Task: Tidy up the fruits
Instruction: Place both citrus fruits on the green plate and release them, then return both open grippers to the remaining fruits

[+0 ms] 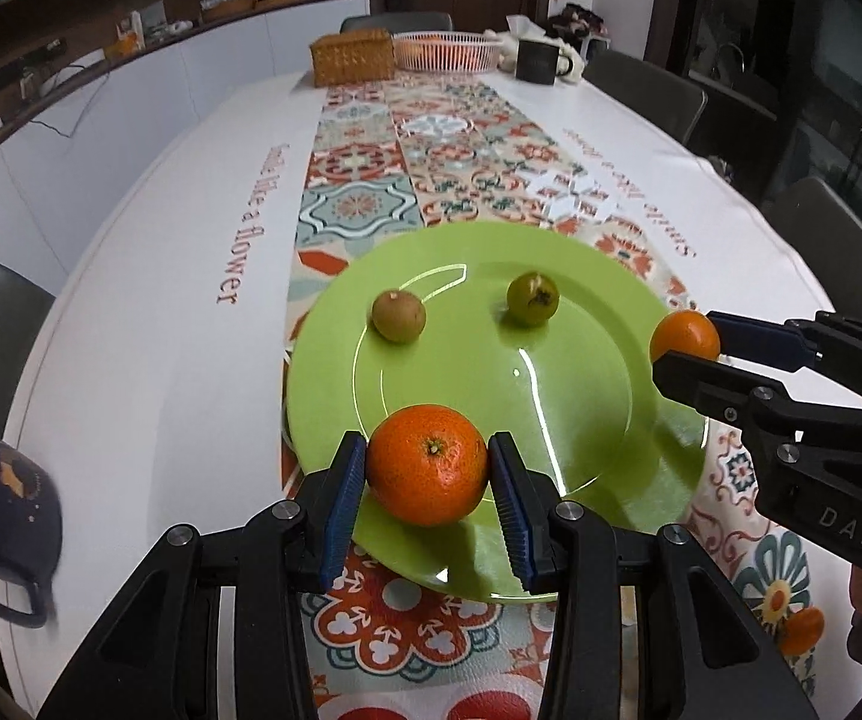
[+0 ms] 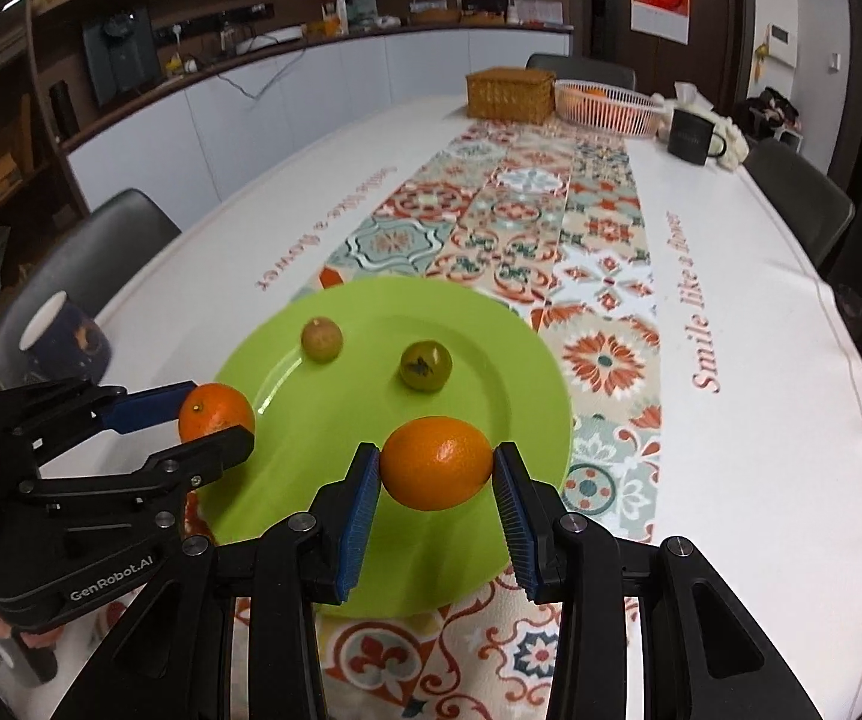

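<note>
Orange mandarins (image 1: 427, 464) (image 2: 436, 462) between both jaws

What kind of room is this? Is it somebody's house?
Probably a home dining room next to a kitchen. There's a big dining table with a patterned runner, chairs around it, and a counter with shelves behind.

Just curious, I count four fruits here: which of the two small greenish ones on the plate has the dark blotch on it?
The small green round fruit lying farther from the dark blue mug; the paler brownish-green fruit beside it looks unmarked.
</note>
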Demonstrator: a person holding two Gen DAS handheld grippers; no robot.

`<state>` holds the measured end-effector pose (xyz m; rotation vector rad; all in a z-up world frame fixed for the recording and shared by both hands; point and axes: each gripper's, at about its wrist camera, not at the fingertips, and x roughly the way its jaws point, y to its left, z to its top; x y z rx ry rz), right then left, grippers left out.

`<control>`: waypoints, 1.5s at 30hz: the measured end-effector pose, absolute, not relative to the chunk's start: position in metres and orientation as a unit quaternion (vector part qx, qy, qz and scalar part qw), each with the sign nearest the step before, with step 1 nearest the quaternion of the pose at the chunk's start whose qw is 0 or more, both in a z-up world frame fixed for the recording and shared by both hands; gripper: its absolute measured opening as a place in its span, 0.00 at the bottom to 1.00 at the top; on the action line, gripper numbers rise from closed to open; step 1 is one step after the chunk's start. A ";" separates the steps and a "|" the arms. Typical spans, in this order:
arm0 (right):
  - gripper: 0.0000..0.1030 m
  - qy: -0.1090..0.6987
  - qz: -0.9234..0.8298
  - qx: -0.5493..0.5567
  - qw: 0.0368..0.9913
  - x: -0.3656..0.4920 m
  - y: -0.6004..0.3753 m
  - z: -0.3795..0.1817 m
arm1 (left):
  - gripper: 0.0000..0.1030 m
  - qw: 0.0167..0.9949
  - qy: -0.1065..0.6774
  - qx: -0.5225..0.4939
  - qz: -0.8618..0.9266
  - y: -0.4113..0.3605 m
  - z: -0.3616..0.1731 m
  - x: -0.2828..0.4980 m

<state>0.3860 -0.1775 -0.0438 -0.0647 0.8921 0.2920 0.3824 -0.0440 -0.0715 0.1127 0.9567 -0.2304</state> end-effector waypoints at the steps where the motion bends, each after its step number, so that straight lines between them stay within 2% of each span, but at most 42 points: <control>1: 0.39 0.432 0.141 -0.032 0.890 0.387 -0.177 -0.046 | 0.40 0.878 0.462 0.054 -0.112 -0.044 -0.073 0.384; 3: 0.39 0.433 0.137 -0.033 0.890 0.388 -0.177 -0.049 | 0.41 0.875 0.468 0.052 -0.114 -0.043 -0.076 0.385; 4: 0.41 0.433 0.132 -0.032 0.891 0.387 -0.178 -0.049 | 0.45 0.874 0.470 0.052 -0.114 -0.043 -0.076 0.384; 5: 0.44 0.434 0.129 -0.031 0.891 0.387 -0.180 -0.049 | 0.53 0.876 0.467 0.054 -0.109 -0.042 -0.075 0.382; 6: 0.52 0.434 0.124 -0.030 0.892 0.387 -0.181 -0.049 | 0.55 0.878 0.463 0.055 -0.106 -0.041 -0.073 0.381; 7: 0.53 0.431 0.120 -0.029 0.894 0.385 -0.183 -0.047 | 0.56 0.882 0.456 0.058 -0.104 -0.041 -0.070 0.377; 12: 0.53 0.417 0.109 -0.027 0.902 0.368 -0.189 -0.036 | 0.62 0.892 0.436 0.066 -0.102 -0.039 -0.053 0.356; 14: 0.54 0.406 0.106 -0.033 0.907 0.356 -0.190 -0.029 | 0.68 0.897 0.424 0.077 -0.097 -0.039 -0.045 0.345; 16: 0.61 0.390 0.102 -0.042 0.914 0.343 -0.190 -0.021 | 0.69 0.903 0.410 0.086 -0.094 -0.040 -0.036 0.332; 18: 0.61 0.374 0.099 -0.051 0.921 0.330 -0.190 -0.012 | 0.72 0.908 0.399 0.092 -0.092 -0.040 -0.028 0.322; 20: 0.63 0.361 0.099 -0.057 0.925 0.317 -0.189 -0.004 | 0.79 0.912 0.388 0.097 -0.087 -0.040 -0.020 0.311; 23: 0.68 0.343 0.101 -0.055 0.932 0.298 -0.190 0.008 | 0.85 0.921 0.368 0.097 -0.086 -0.038 -0.006 0.290; 27: 0.76 0.319 0.094 -0.051 0.942 0.271 -0.191 0.022 | 0.88 0.929 0.347 0.094 -0.084 -0.035 0.009 0.261; 32: 0.78 0.295 0.098 -0.051 0.949 0.240 -0.191 0.035 | 0.95 0.937 0.327 0.088 -0.082 -0.035 0.021 0.231; 45: 0.81 0.268 0.098 -0.057 0.957 0.179 -0.205 0.040 | 0.96 0.938 0.327 0.071 -0.093 -0.049 0.024 0.174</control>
